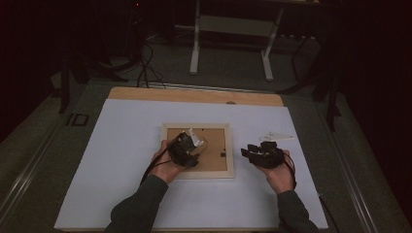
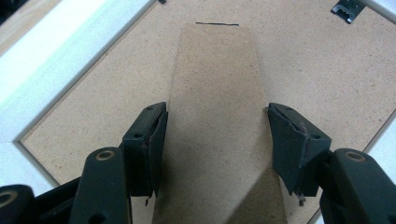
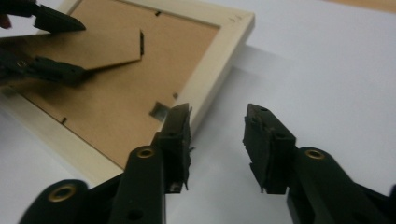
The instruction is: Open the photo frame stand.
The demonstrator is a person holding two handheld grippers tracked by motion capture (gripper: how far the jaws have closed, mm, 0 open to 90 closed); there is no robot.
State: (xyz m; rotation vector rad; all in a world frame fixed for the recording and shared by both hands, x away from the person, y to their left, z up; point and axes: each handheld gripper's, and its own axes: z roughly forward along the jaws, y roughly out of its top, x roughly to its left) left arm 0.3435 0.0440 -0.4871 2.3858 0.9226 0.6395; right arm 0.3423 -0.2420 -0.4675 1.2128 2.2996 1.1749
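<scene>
A wooden picture frame (image 1: pixel 197 150) lies face down mid-tabletop (image 1: pixel 121 160). Over its backing, the left gripper (image 2: pixel 217 135) is clamped on the fold-out cardboard stand (image 2: pixel 212 93); right of the frame, the right gripper (image 3: pixel 217 135) is held with fingers apart, empty. An overbent stand could tear at its hinge.

No legible text, label, brand or number anywhere on the picture frame (image 1: pixel 197 150) or table (image 1: pixel 121 160)

The right hand-held gripper (image 3: pixel 217 140), jaws apart and empty, hangs beside the face-down picture frame (image 3: pixel 215 70).
</scene>
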